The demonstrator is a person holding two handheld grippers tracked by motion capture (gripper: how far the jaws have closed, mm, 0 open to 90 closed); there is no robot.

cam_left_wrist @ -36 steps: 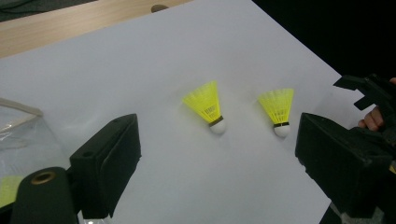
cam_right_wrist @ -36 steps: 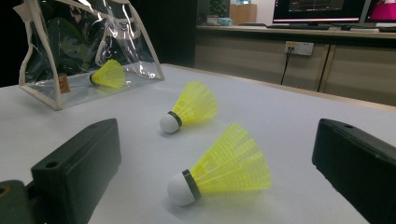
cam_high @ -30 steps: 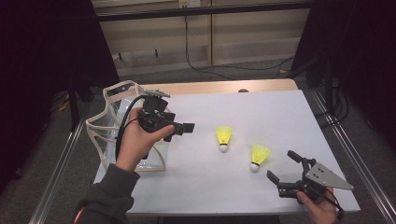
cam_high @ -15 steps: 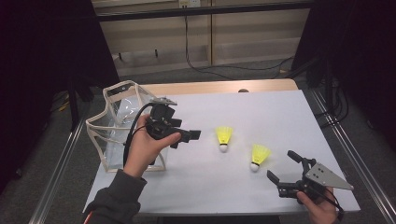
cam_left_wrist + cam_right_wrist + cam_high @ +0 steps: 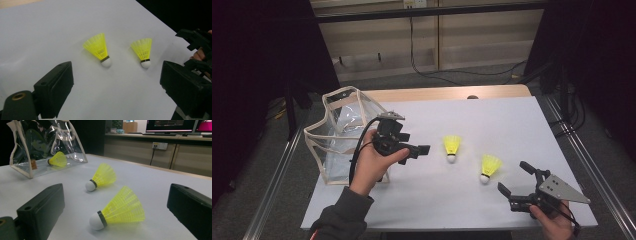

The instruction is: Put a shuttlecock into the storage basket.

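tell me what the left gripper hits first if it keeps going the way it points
Probably the nearer shuttlecock: the open left gripper aims at it across the bare table. Depth is unclear, so it might pass just above.

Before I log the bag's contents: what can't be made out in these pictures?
- High view: the left hand covers part of the clear bag; its contents don't read.
- Right gripper view: glare on the bag; one shuttlecock inside, any more uncertain.
- Left gripper view: right gripper cut off by the edge.

Clear glossy plastic bag (image 5: 343, 135), matt white table (image 5: 492, 120)
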